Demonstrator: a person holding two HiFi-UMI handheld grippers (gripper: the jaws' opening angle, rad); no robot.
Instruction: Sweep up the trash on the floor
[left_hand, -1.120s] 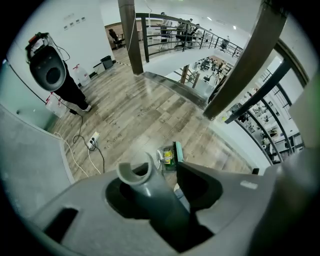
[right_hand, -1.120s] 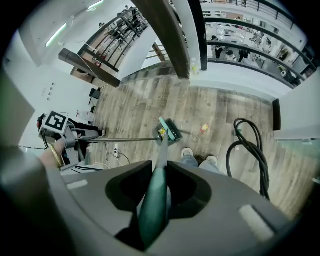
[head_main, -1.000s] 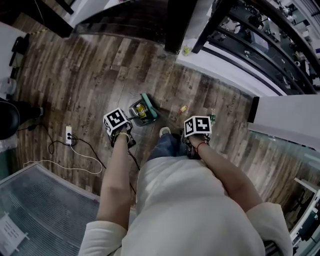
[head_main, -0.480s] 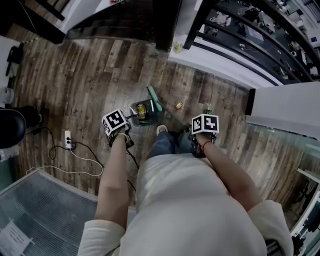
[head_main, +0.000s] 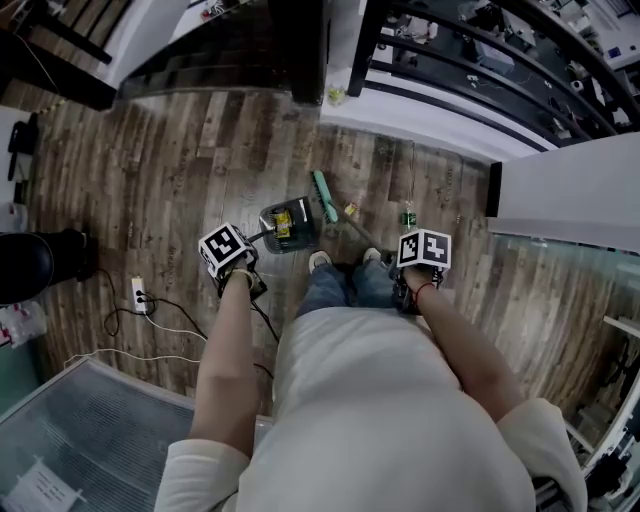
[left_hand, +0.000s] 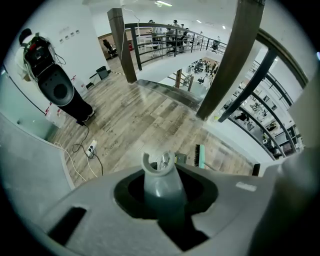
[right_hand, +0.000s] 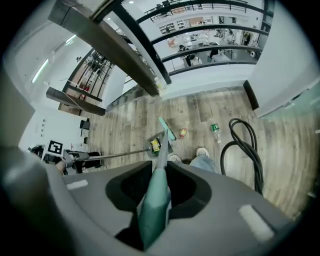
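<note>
A grey dustpan with a yellow scrap inside rests on the wood floor ahead of my feet. My left gripper is shut on its long grey handle. To the right, my right gripper is shut on the teal broom handle. The teal broom head lies just past the dustpan's right side. A small yellow wrapper sits right beside it. Farther right, a green bottle lies on the floor. The right gripper view shows the dustpan, wrapper and bottle too.
A power strip with trailing cables lies at the left, near a black machine base. A glass panel fills the lower left. A dark post and railing stand ahead, a white wall at the right. A black hose loops nearby.
The broom head has swung away from the dustpan's edge, to the right toward the yellow wrapper. My right gripper has moved right. The left gripper and dustpan have shifted slightly.
</note>
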